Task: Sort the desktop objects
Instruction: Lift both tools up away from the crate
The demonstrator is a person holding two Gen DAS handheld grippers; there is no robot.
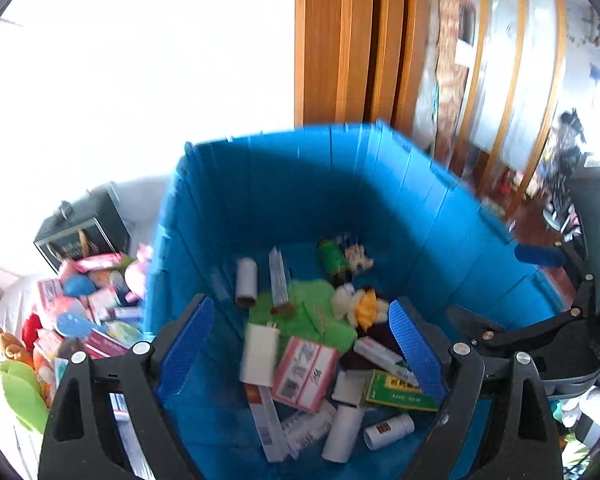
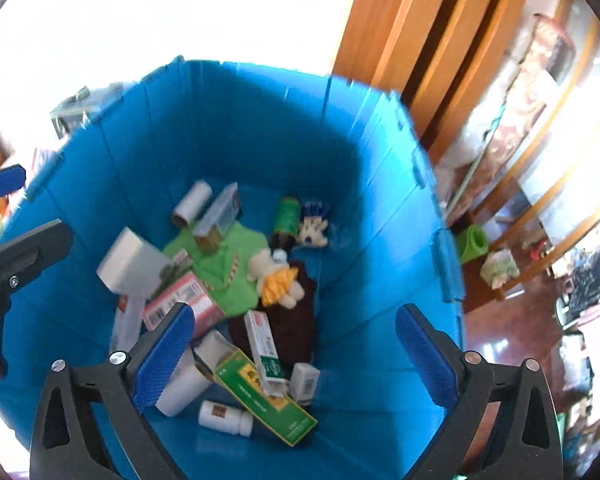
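Note:
A deep blue plastic bin [image 1: 440, 208] holds several sorted items: medicine boxes, white bottles, a green cloth [image 1: 300, 312], a plush toy [image 1: 360, 304] and a green box [image 1: 396, 392]. My left gripper [image 1: 304, 344] is open above the bin, and a white box [image 1: 260, 354] shows blurred between its fingers, not touched by either pad. My right gripper [image 2: 296, 356] is open and empty over the same bin [image 2: 380, 208]. The white box [image 2: 132, 264] appears tilted over the pile in the right wrist view. The green box [image 2: 268, 400] lies near the bin's near side.
A heap of loose boxes, packets and plush toys [image 1: 88, 320] lies on a white surface left of the bin, next to a dark box [image 1: 80, 232]. Wooden door frames [image 1: 340, 40] and shelves [image 2: 540, 160] stand behind and right. The right gripper's body [image 1: 540, 332] is at the right of the left wrist view.

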